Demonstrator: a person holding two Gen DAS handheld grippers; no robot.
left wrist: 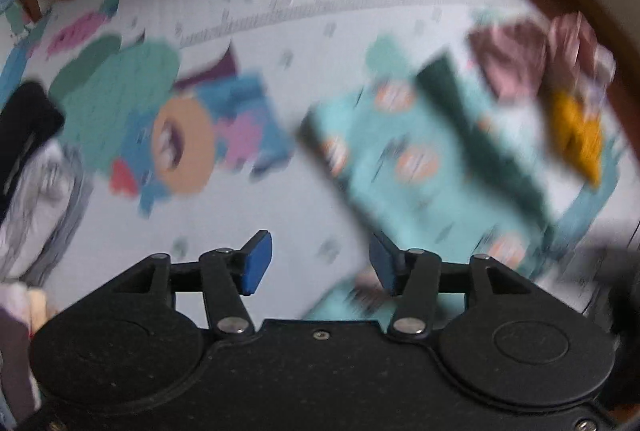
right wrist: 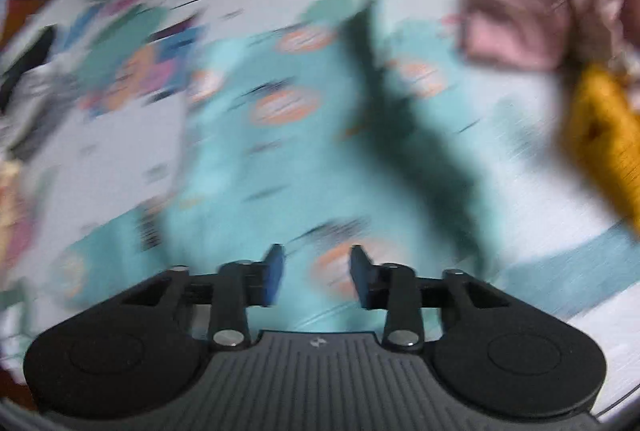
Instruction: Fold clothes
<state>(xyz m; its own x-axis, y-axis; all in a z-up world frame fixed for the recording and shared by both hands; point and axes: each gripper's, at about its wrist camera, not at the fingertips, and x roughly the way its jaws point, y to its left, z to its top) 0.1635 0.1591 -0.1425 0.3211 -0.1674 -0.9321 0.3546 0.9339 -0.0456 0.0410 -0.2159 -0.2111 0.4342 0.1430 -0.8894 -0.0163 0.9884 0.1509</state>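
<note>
Patterned play mat (left wrist: 320, 43), turquoise printed garment (right wrist: 280, 159) lying on it, left gripper (left wrist: 318, 263) jaws apart and empty, right gripper (right wrist: 317, 273) likewise, pink cloth (right wrist: 520, 27) beyond.

left hand-held gripper (left wrist: 320, 263) parted wide, right hand-held gripper (right wrist: 317, 273) parted (narrower), both empty

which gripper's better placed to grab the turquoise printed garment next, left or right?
Right, probably. The right gripper is open with the turquoise garment directly beneath and ahead of its fingers. The left gripper, also open, sits mostly over bare play mat; the garment lies off to its right. Both views are motion-blurred.
</note>
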